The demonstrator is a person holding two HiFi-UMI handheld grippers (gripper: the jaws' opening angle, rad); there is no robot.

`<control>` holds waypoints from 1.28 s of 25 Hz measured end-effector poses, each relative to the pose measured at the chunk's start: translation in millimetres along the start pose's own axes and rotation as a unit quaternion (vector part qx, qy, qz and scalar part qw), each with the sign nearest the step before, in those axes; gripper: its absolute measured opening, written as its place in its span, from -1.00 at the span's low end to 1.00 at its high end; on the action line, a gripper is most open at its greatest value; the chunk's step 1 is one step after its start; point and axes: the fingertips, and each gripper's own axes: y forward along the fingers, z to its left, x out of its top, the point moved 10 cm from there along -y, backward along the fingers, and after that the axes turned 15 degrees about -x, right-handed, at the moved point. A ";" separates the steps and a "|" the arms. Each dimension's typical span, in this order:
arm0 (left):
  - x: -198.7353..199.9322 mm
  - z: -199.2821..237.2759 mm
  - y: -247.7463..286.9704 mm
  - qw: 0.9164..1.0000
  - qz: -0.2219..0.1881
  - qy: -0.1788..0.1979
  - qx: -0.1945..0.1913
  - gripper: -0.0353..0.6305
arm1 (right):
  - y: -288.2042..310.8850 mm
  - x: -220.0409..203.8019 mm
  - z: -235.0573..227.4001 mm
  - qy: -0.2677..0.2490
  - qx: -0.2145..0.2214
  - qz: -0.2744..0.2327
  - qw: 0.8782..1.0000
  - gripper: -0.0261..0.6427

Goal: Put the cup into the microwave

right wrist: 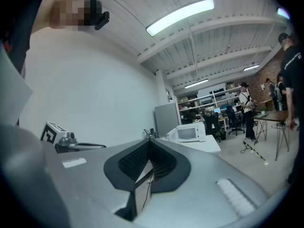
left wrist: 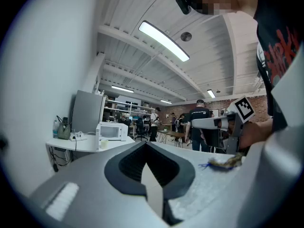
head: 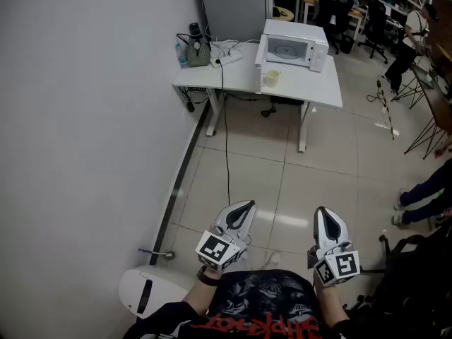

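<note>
A white microwave (head: 295,44) stands on a white table (head: 318,87) far ahead, its door (head: 260,56) swung open to the left. A pale yellow cup (head: 272,78) sits on the table just in front of the door. Both grippers hang low over the tiled floor, far from the table. My left gripper (head: 244,206) and right gripper (head: 323,211) are each shut with nothing between the jaws. In the left gripper view the microwave (left wrist: 113,131) and cup (left wrist: 103,144) are small beyond the shut left gripper (left wrist: 145,146). The right gripper view shows the microwave (right wrist: 190,133) past the shut right gripper (right wrist: 150,142).
A green bag and bottles (head: 195,49) and a power strip (head: 227,50) lie on the table's left end; a black cable (head: 227,154) drops to the floor. A grey wall runs along the left, a white rounded bin (head: 145,292) sits near my feet. A person's legs (head: 424,193) stand at the right.
</note>
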 end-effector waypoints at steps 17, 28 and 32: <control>-15.2 19.7 -48.8 1.000 0.024 0.014 -0.009 -0.89 | -9.8 -14.6 64.2 0.004 -0.014 0.009 1.000 -0.92; -26.0 60.3 -11.6 0.999 0.046 -0.009 -0.008 -0.89 | 40.0 -26.5 43.7 0.006 -0.005 0.039 0.999 -0.92; -21.8 85.4 20.4 0.999 0.049 0.001 -0.010 -0.89 | 76.4 -22.9 16.1 0.018 -0.008 0.034 0.999 -0.92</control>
